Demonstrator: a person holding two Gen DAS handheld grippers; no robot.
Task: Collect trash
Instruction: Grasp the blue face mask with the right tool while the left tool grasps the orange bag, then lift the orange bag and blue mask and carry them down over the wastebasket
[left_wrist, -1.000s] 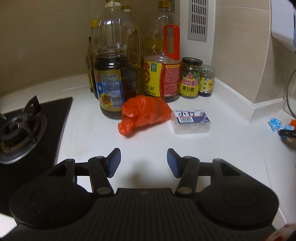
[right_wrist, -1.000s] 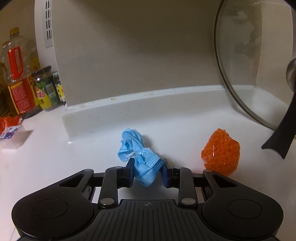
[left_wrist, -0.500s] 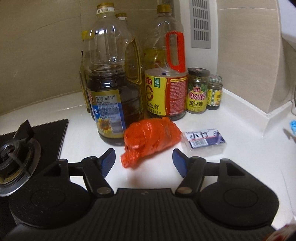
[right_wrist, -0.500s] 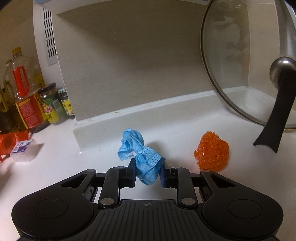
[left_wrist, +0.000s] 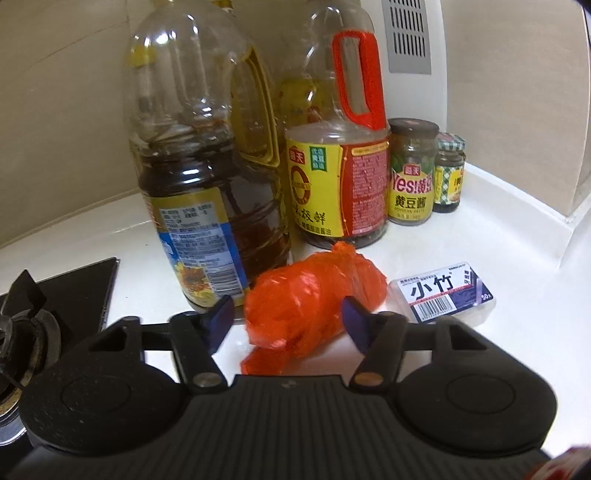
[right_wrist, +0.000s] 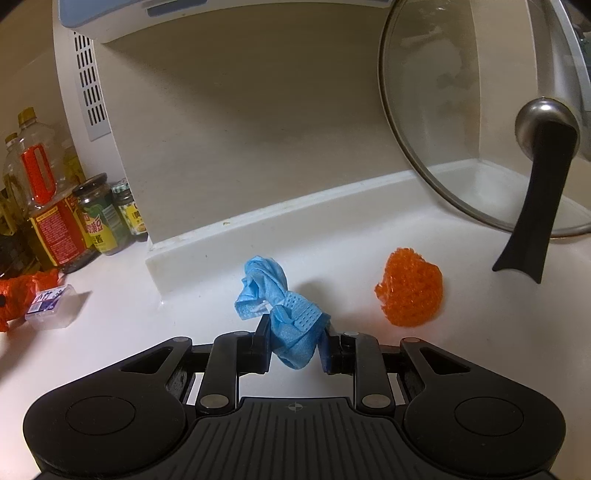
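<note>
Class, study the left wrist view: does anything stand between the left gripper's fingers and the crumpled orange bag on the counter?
Nothing visible does. The orange bag already lies between the left gripper fingers, whose jaws have just been closing. The bottle and small box stand outside them.

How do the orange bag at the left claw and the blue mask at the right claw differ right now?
The orange bag is glossy crumpled plastic; the blue mask is matte fabric. The bag lies on the counter between the left claw's closing jaws, not visibly pinched; the mask is clamped in the right claw. The bag sits against the bottles; the mask is out in the open. Both are crumpled trash.
</note>
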